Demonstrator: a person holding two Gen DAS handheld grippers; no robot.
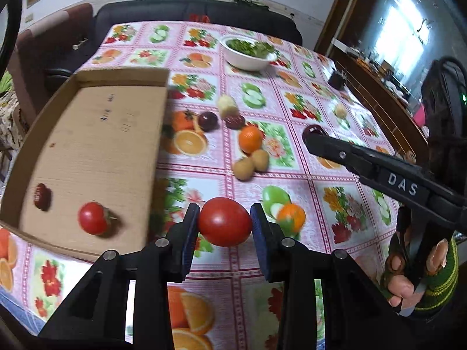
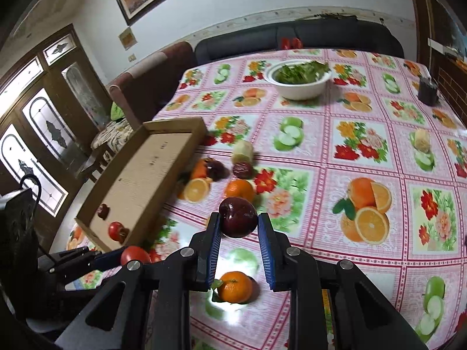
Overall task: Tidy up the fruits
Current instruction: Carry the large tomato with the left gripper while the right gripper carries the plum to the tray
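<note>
- Tomato clamped in left gripper, hung above tablecloth beside cardboard tray; could've slipped out, pads only on the sides.
- Dark plum pinched by right gripper; risked bruising, or dropping onto orange below.

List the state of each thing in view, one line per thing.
Left gripper: jaws shut on red tomato.
Right gripper: jaws shut on dark plum.
Cardboard tray: holds a tomato and a dark fruit.
White bowl: filled with greens.
Loose orange: lying on the table.
</note>
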